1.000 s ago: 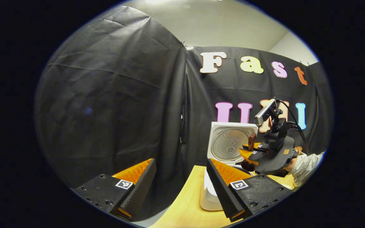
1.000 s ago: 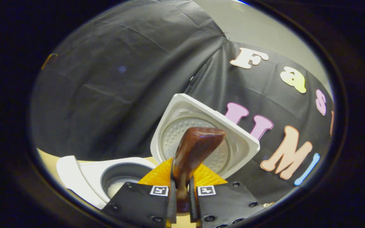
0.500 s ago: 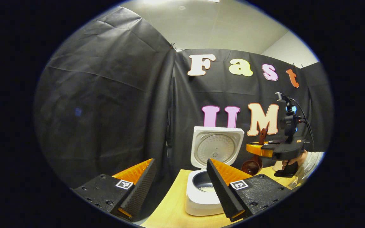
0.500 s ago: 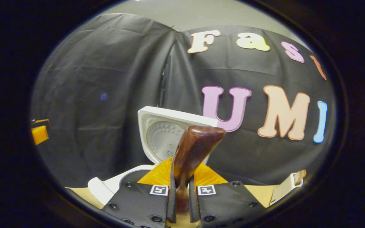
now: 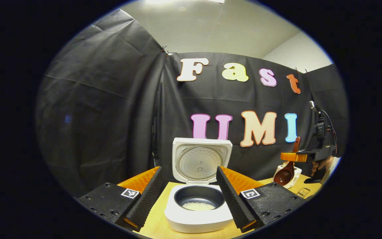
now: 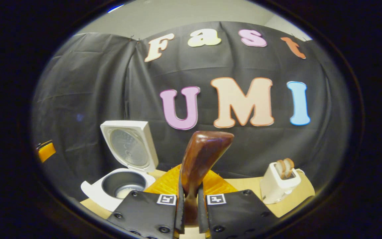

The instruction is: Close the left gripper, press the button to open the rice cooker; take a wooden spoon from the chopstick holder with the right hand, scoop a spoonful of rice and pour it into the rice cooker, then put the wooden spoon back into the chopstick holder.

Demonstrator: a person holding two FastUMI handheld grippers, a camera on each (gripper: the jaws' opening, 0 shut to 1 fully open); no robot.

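Note:
The white rice cooker (image 5: 197, 215) stands open on the wooden table, lid (image 5: 201, 162) upright, a little rice (image 5: 198, 205) in its dark pot. My left gripper (image 5: 188, 196) is open, its fingers framing the cooker from the near side without touching it. In the left gripper view, far to the right, my right gripper (image 5: 287, 156) is shut on the brown wooden spoon (image 5: 284, 175), whose bowl hangs down. In the right gripper view the spoon's handle (image 6: 204, 156) rises between the fingers of my right gripper (image 6: 189, 192), and the cooker (image 6: 118, 189) lies at the lower left.
A white toaster (image 6: 279, 182) with bread slices stands on the table (image 6: 244, 184) to the right of the cooker. A hand (image 5: 322, 164) holds the right gripper. One finger of the left gripper (image 6: 45, 151) shows at the left edge. Black cloth walls close the back and left.
My right gripper has carried the spoon to the right, away from over the cooker toward the toaster. The left gripper view has swung so the cooker now sits centred between its fingers.

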